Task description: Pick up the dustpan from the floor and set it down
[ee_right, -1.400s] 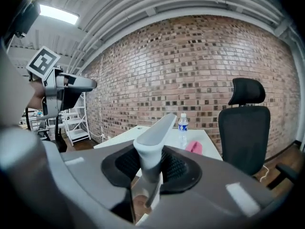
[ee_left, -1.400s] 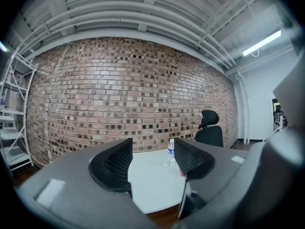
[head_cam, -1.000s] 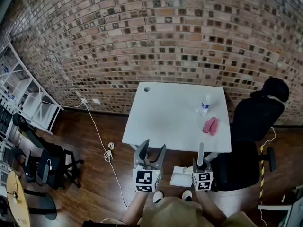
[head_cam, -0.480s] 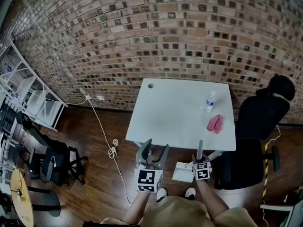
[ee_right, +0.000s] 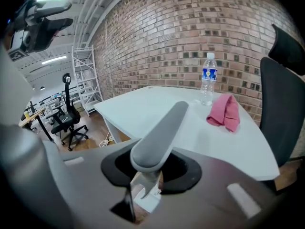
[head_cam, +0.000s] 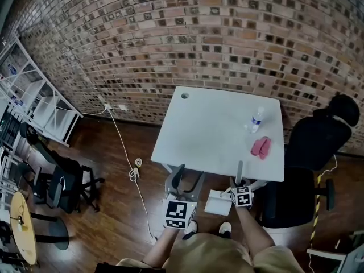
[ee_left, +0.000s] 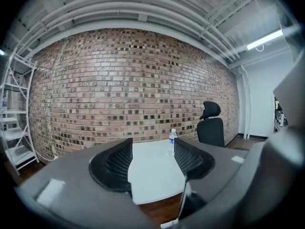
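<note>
The dustpan has a flat white pan (head_cam: pixel 218 203) and a long grey handle (head_cam: pixel 239 174). In the head view it is in front of the person's shoes, just short of the white table's near edge. My right gripper (head_cam: pixel 239 187) is shut on that handle. In the right gripper view the grey handle (ee_right: pixel 159 136) rises from between the jaws, and a bit of the white pan (ee_right: pixel 147 198) shows below. Whether the pan touches the floor cannot be told. My left gripper (head_cam: pixel 185 181) is beside it on the left, open, with only the table showing between its pads (ee_left: pixel 117 163).
The white table (head_cam: pixel 210 131) carries a water bottle (head_cam: pixel 257 119) and a pink cloth (head_cam: pixel 260 147). A black office chair (head_cam: pixel 315 147) stands at its right. A white cable (head_cam: pixel 134 172) lies on the wooden floor. More chairs (head_cam: pixel 57 183) and white shelving (head_cam: pixel 34 104) stand at the left.
My right gripper has sunk and moved toward the table with the dustpan handle still in it. The left gripper has barely moved. The head view has shifted a little.
</note>
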A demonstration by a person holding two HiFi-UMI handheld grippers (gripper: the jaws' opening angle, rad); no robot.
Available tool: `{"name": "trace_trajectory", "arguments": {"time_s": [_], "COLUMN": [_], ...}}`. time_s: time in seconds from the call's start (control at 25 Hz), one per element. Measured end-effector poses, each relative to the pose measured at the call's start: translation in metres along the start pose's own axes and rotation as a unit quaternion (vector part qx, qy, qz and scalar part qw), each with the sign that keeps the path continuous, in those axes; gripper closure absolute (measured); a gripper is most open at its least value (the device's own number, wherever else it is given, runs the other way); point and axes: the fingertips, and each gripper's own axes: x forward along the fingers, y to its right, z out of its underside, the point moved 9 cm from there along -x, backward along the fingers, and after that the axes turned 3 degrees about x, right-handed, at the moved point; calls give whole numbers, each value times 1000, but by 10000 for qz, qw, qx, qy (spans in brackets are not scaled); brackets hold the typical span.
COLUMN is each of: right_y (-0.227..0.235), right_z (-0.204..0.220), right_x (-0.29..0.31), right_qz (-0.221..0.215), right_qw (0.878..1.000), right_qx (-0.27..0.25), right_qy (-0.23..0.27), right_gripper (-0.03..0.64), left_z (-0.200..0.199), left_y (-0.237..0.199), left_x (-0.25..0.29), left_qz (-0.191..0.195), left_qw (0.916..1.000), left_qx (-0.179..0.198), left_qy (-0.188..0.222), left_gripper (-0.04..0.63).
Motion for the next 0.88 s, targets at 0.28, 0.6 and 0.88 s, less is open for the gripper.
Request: {"name": "trace_trajectory", "arguments": {"time_s": [0.28, 0.6, 0.88], "right_y": [11, 12, 14], "right_z": [-9, -10, 6], "right_x": [16, 22, 7], "right_qz": [-234, -612, -619], "right_qw": [9995, 9976, 9965], "right_qx": [62, 269, 461], "right_qy": [-206, -175, -323], "right_gripper": [505, 322, 233], "left_z": [3, 5, 6], "left_y": [0, 1, 0], "left_x": [2, 6, 9], "left_qz": [-5, 67, 136], "left_qw": [10000, 9999, 9999], "left_qx": [29, -15, -6], "left_qy": [-62, -143, -54], "left_gripper": [342, 342, 342]}}
